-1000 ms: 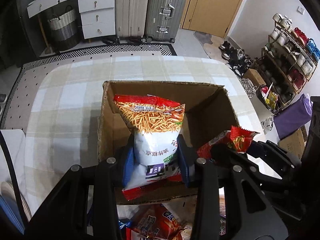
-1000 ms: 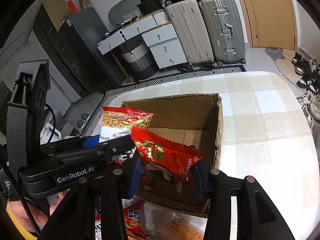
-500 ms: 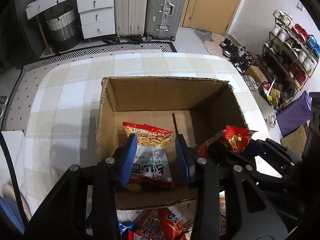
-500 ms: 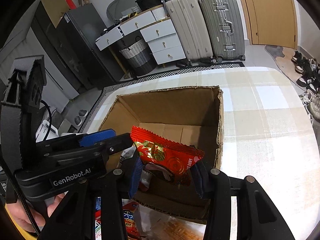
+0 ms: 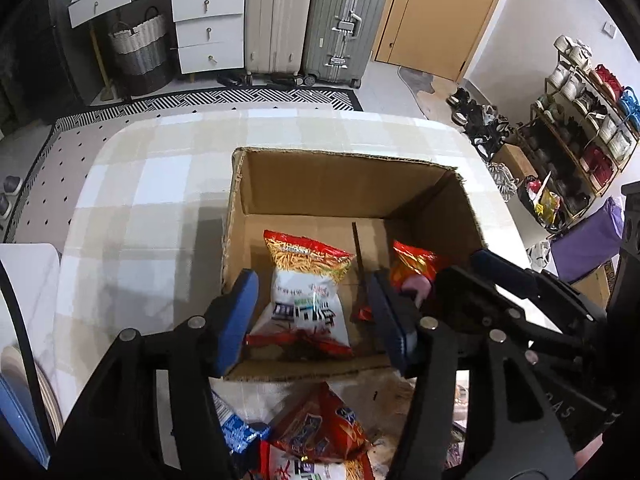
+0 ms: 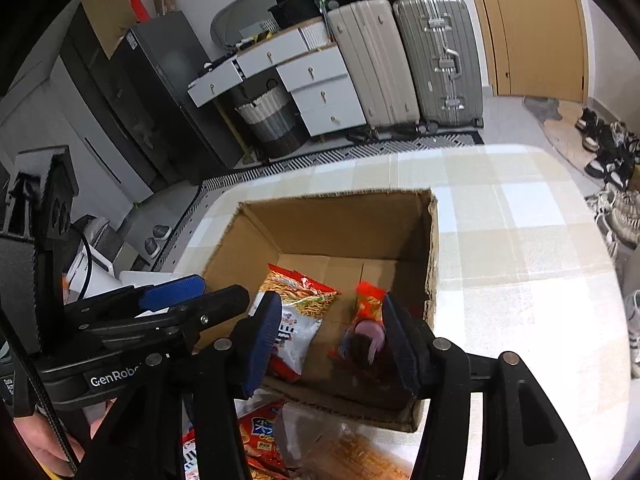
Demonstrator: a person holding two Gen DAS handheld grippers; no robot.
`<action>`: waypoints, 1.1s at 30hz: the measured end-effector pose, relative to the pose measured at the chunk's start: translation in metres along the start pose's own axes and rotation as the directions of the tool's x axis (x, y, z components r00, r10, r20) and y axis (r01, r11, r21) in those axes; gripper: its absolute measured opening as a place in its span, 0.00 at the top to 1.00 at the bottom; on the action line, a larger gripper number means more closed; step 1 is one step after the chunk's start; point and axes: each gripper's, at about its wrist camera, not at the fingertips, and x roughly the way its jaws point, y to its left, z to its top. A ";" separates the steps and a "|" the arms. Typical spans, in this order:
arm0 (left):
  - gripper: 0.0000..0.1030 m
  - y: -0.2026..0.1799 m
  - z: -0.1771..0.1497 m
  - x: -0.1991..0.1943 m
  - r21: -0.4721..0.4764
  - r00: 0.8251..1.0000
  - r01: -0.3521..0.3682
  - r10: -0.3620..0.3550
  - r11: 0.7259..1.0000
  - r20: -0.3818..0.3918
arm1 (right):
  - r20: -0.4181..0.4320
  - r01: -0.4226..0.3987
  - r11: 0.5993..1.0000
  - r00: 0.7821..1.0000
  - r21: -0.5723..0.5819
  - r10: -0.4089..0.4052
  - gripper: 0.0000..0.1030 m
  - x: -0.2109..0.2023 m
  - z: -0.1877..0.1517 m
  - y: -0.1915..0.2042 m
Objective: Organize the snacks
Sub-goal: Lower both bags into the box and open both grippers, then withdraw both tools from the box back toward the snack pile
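Your left gripper (image 5: 314, 316) hung over the near edge of the box (image 5: 340, 172), angled down into it, and its jaws were opening: the blue pads (image 5: 238, 318) stood clear on either side of the noodle bag (image 5: 308, 292) and pressed on nothing. The noodle bag lay on the box floor toward the left side, leaning with its red-and-orange top pointing to the far wall and its white lower half toward you. Your right gripper (image 6: 330, 336) pointed into the same box from the right, and its jaws were also opening. The red bag (image 6: 366, 320) sat between them in the right half of the box; its picture was blurred, and its right edge was hidden behind the right pad (image 6: 400, 344), so you could not tell whether that pad touched it, while the left pad stood apart from it. In the left wrist view the red bag (image 5: 412, 268) showed beyond the right gripper's finger, separated from the noodle bag by the floor seam. The box stood open-topped on the checked table (image 5: 160, 184), touching nothing else on the far side. More snack bags (image 5: 320, 428) lay in a loose pile on the table just in front of the box's near wall, below both grippers. A hand (image 6: 44, 446) holding the left gripper showed at the lower left corner of the right wrist view.
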 end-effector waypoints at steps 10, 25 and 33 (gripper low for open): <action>0.27 -0.006 -0.033 -0.070 0.019 0.997 0.001 -0.002 1.000 0.072 | 0.061 0.010 0.999 0.998 -0.033 -0.008 0.47 -0.059 -0.012 0.016; 0.21 -0.031 -0.128 -0.223 0.029 0.978 0.029 -0.034 0.999 0.208 | 0.211 0.024 0.993 0.977 -0.112 0.000 0.09 -0.196 -0.084 0.066; 0.17 -0.046 -0.190 -0.293 0.046 0.960 0.030 -0.042 0.998 0.277 | 0.267 0.012 0.989 0.963 -0.144 0.027 0.05 -0.255 -0.136 0.078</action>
